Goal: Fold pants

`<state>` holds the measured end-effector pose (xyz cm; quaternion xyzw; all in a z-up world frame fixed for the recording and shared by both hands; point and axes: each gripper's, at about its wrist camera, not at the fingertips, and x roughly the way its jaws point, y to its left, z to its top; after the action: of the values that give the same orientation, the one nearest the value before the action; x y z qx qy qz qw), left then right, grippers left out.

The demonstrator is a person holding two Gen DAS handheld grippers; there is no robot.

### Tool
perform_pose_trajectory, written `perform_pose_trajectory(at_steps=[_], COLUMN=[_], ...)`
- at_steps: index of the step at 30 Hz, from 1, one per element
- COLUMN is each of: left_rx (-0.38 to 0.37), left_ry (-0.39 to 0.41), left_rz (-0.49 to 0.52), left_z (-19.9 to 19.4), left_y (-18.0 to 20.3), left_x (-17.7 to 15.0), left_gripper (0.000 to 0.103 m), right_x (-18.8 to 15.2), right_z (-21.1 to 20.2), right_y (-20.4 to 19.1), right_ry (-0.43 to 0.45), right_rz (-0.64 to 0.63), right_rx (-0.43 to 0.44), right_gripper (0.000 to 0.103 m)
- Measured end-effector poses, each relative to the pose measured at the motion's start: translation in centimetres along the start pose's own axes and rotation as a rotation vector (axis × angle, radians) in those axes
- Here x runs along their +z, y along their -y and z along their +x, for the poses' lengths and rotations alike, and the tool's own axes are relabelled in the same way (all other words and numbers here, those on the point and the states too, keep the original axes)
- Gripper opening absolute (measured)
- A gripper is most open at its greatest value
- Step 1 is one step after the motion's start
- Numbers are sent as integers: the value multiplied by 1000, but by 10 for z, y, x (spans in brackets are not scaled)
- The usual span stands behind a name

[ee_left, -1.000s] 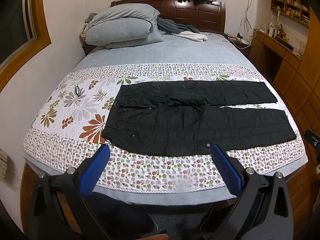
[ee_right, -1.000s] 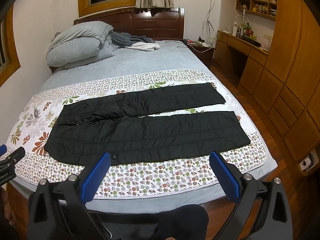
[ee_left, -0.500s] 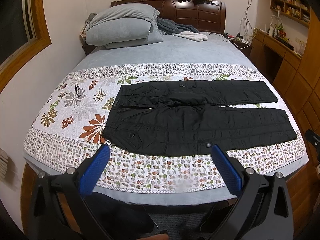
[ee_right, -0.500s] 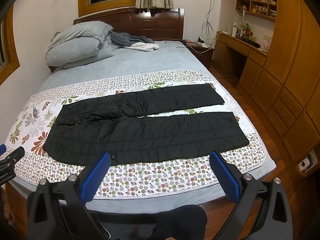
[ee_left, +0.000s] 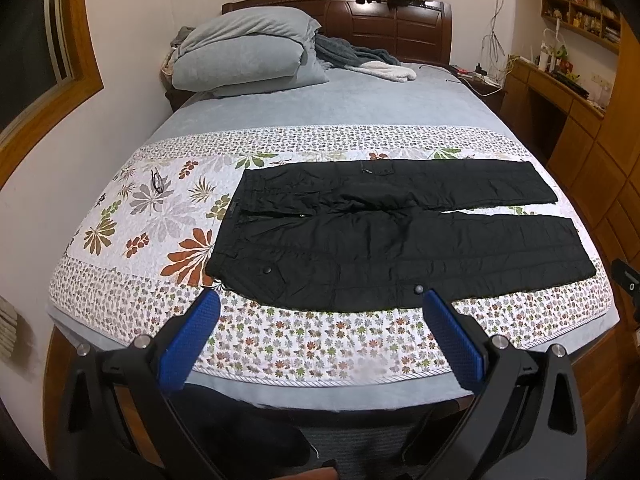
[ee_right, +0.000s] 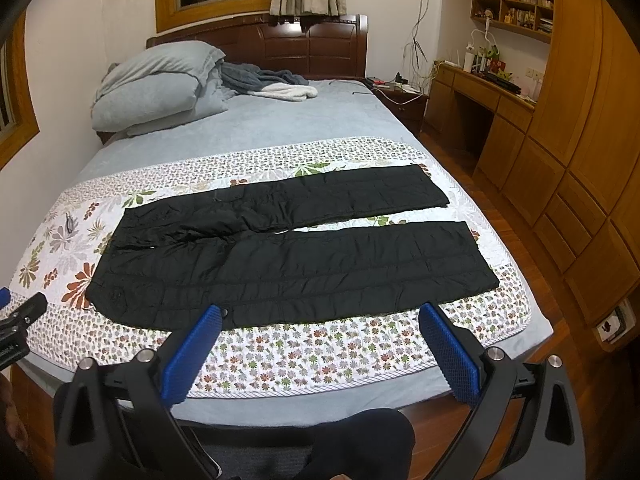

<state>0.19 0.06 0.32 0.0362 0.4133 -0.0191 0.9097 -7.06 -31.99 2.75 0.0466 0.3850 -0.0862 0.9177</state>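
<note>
pants (ee_left: 384,236) are lying flat and unfolded on the floral quilt (ee_left: 280,344), across the near part of the bed (ee_left: 360,100). the waist is placed at the left and the two legs are stretching to the right, with a narrow gap showing between them. the left gripper (ee_left: 320,304) is being held above the near edge of the quilt, its blue pads (ee_left: 188,344) spread wide apart and nothing being gripped. the right gripper (ee_right: 320,316) is being held the same way, wide apart and empty, near the pants but apart from them. grey pillows (ee_left: 244,52) are being seen at the far left, by the headboard (ee_left: 384,28).
</note>
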Motion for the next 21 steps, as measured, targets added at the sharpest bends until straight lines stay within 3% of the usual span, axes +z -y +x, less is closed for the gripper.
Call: perform_pose_trajectory(at_steps=[13,21], left_rx=[-15,-22], left_ry=[-8,6], left_rz=[-4,-53], left_z=[7,21], left_y=[-9,-42], left_x=[-1,1], left_gripper=[101,101], right_x=[0,1], right_z=[8,14], right_y=[-2,19], right_ry=[-6,2], right_rz=[-16,11], right_rx=[-19,-41], right_gripper=[100,100])
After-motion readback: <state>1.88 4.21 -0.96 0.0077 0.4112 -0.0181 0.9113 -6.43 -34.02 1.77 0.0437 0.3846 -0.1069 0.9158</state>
